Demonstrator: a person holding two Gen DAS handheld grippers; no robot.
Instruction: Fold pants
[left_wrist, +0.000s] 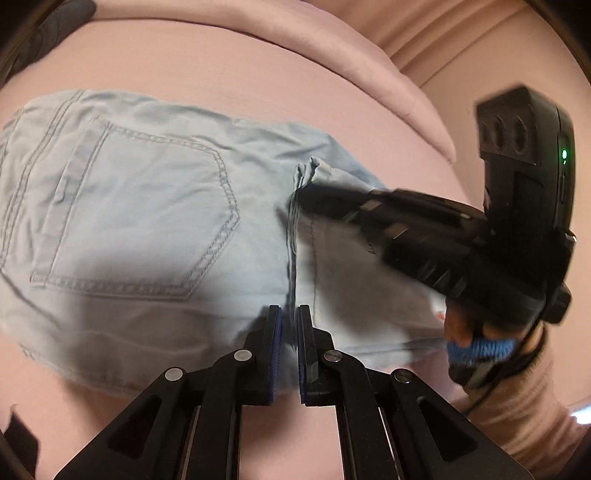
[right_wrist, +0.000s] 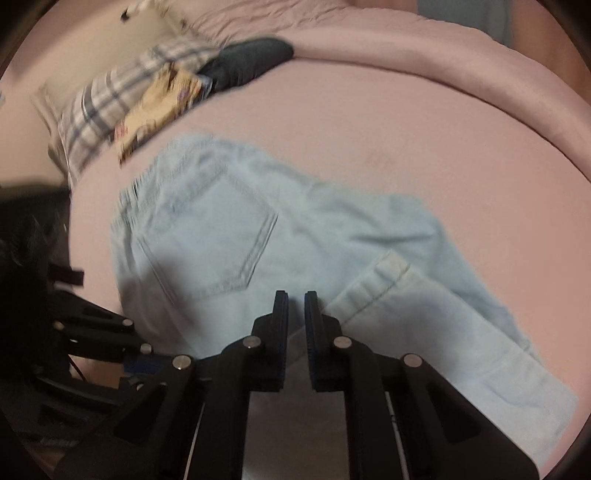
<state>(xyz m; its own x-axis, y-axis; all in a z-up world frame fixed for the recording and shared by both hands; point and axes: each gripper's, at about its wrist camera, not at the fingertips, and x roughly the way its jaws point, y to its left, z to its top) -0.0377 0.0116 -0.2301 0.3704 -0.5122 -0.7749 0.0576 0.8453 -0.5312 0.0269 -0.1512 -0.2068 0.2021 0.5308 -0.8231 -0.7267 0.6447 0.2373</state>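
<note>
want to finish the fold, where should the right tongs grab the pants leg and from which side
Grip the hemmed cuff of the pants, coming in from the near edge. The leg is already doubled back, and its cuff lies flat right ahead of the right tongs.

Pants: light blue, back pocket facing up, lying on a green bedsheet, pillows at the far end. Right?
Not quite: the bedsheet is pink, not green; the right wrist view shows it best. The rest holds: the pants are light blue, the back pocket faces up, and pillows sit at the far end.
</note>
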